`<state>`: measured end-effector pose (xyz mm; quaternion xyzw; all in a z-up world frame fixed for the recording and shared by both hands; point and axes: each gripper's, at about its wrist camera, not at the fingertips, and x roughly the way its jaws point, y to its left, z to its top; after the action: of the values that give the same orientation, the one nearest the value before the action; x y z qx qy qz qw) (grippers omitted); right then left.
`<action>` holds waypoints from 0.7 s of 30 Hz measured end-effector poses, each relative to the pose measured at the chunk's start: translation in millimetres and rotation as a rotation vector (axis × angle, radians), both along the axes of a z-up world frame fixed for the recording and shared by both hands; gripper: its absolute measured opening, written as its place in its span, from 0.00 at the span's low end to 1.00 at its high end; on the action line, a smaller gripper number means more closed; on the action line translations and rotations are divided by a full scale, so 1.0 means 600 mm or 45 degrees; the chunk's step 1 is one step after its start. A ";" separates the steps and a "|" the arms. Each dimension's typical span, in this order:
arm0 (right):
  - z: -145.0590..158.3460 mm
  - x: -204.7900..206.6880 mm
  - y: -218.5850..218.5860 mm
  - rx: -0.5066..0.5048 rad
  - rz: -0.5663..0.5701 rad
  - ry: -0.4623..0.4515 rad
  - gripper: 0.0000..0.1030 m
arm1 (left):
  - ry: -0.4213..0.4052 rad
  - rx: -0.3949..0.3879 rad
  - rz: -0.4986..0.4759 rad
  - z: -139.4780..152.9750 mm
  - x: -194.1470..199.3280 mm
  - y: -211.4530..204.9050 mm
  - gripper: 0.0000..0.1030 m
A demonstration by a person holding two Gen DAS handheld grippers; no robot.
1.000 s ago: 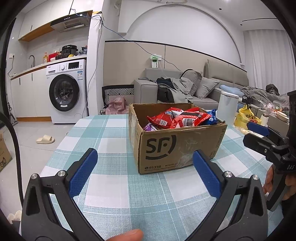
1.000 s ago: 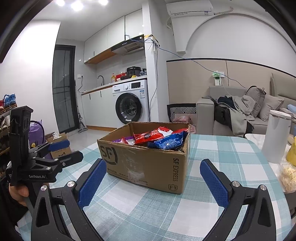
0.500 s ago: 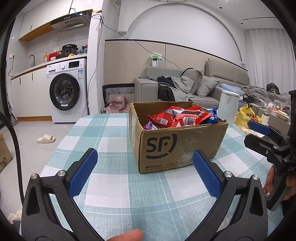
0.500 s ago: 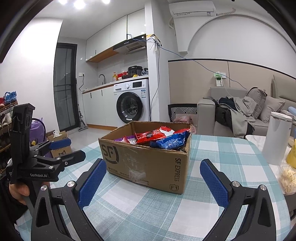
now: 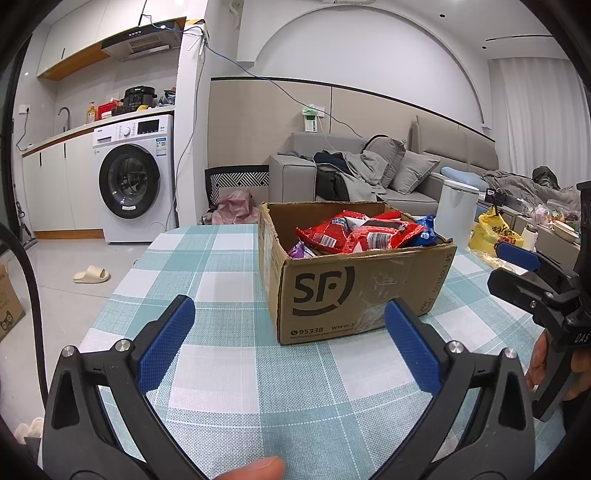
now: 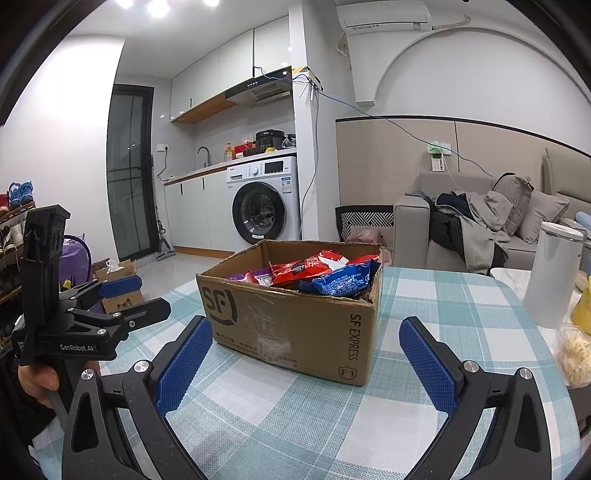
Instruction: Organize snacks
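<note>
Room and surface. The surface [image 5: 229,373] before you wears a teal-and-white check cloth. On it stands an open cardboard box [image 5: 354,291], printed "SF", filled with snacks [image 5: 362,232]: red packets on top, a blue one at the right edge, a purple one low at the left. Behind it lie a washer [image 5: 135,184] under a counter, a grey sofa [image 5: 369,173] heaped with clothes and cushions, and a slipper [image 5: 91,275] on the floor.

Grippers. Your left gripper [image 5: 290,332] hangs above the cloth short of the box, its blue fingers [image 5: 166,347] spread wide with nothing between them. Your right gripper [image 6: 304,350] is likewise held wide and empty, pointed at the box's near corner. Neither touches the box.

Differences between views. The left view shows the right gripper at its right edge, held by your hand [image 5: 543,358], and a yellow bag [image 5: 495,230] beyond a white canister [image 5: 456,210]. The right view shows the left gripper [image 6: 127,299] at its left edge, a dark glass door [image 6: 129,173], a shoe rack [image 6: 11,236], an air conditioner [image 6: 384,16] high on the wall, and a clear tub [image 6: 574,354] of pale food at the right of the surface.
</note>
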<state>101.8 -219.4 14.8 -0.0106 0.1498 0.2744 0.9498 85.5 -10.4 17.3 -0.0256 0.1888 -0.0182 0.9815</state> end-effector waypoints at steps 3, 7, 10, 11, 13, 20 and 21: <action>0.000 0.000 0.000 0.001 -0.001 0.001 1.00 | 0.000 0.001 0.001 0.000 0.000 0.000 0.99; 0.000 0.000 0.000 0.003 -0.001 0.001 1.00 | 0.000 -0.002 0.000 0.000 0.001 0.000 0.99; 0.000 0.000 0.001 0.002 0.000 0.001 1.00 | 0.003 0.004 0.000 0.000 0.000 0.000 0.99; 0.000 0.000 0.001 0.001 0.000 0.000 1.00 | 0.001 0.003 0.000 -0.001 0.000 0.001 0.99; -0.001 0.001 0.002 -0.003 0.002 0.000 1.00 | 0.002 0.002 -0.002 -0.002 0.001 0.001 0.99; -0.002 0.001 0.003 -0.005 0.002 0.001 1.00 | 0.001 -0.006 0.002 -0.007 0.000 0.004 0.99; -0.002 0.000 0.005 -0.006 0.002 0.000 1.00 | 0.001 -0.004 0.000 -0.007 0.000 0.004 0.99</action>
<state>101.6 -216.5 13.7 -0.0131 0.1503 0.2748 0.9496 85.6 -7.7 13.1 -0.0273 0.1890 -0.0184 0.9814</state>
